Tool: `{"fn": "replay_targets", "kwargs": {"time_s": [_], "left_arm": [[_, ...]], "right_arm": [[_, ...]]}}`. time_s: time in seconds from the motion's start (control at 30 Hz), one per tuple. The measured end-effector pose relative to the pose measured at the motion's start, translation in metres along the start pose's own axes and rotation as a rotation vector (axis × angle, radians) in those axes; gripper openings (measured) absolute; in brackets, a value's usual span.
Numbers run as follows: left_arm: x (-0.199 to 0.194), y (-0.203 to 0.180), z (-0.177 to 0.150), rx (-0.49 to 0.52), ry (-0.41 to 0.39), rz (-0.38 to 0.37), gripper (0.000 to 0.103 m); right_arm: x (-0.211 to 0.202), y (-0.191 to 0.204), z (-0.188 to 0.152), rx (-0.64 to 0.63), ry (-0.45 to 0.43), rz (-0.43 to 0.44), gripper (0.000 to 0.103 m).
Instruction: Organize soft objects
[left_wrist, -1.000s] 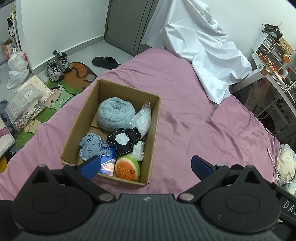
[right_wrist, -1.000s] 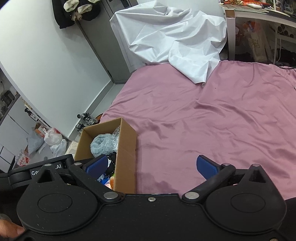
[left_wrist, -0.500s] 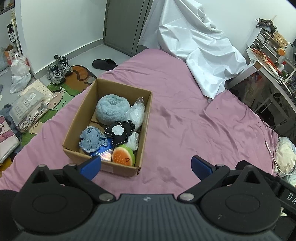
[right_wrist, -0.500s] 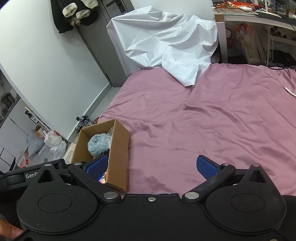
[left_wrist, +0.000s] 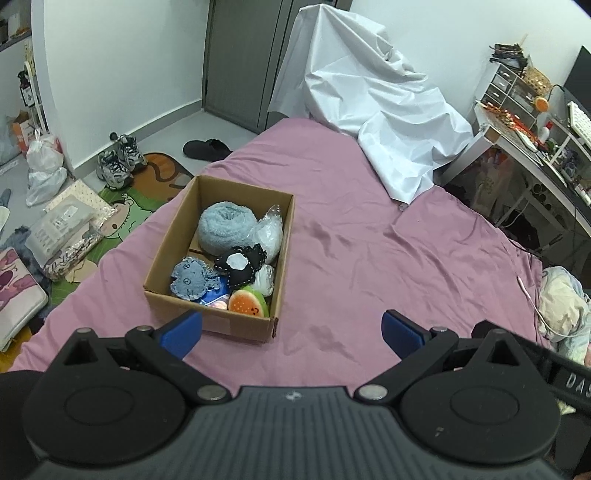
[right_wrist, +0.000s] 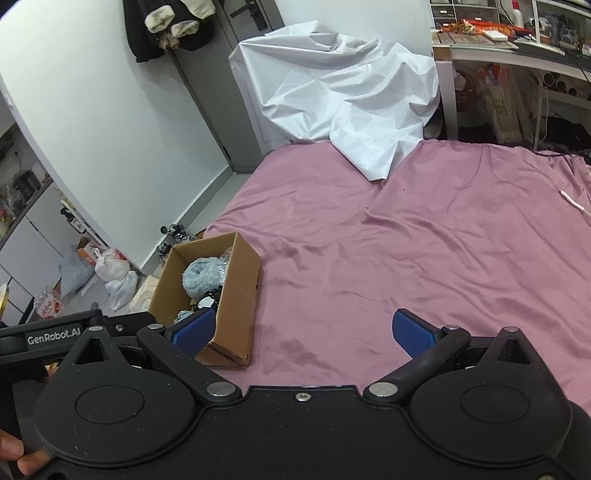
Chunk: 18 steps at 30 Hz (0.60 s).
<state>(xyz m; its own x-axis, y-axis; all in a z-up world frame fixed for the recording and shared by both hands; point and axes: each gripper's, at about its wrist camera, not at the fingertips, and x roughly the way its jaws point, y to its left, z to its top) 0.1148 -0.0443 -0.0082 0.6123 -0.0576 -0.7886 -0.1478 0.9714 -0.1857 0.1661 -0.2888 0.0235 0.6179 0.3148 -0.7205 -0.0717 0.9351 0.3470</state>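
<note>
Inside rectangular cardboard box (left_wrist: 173, 236): fluffy, perhaps woolly, ball (left_wrist: 226, 227)

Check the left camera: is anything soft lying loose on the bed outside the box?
No. The bed sheet around the box is bare; the toys sit inside it.

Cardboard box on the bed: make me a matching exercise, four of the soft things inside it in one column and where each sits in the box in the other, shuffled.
Things, all in the cardboard box:
1. fluffy light blue roll
2. watermelon plush
3. black heart cushion
4. clear plastic bag

Places:
A. near corner, closest to the left gripper's side
B. middle of the box
C. far end, against the left wall side
D. far end, against the right wall

Pairs: 1-C, 2-A, 3-B, 4-D
</note>
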Motion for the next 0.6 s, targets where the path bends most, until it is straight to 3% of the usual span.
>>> {"fn": "replay_targets", "kwargs": {"time_s": [0.6], "left_arm": [[-0.053, -0.008, -0.025, 0.063, -0.086, -0.079, 0.103]], "right_arm": [[-0.054, -0.001, -0.006, -0.041, -0.112, 0.018, 0.103]]}}
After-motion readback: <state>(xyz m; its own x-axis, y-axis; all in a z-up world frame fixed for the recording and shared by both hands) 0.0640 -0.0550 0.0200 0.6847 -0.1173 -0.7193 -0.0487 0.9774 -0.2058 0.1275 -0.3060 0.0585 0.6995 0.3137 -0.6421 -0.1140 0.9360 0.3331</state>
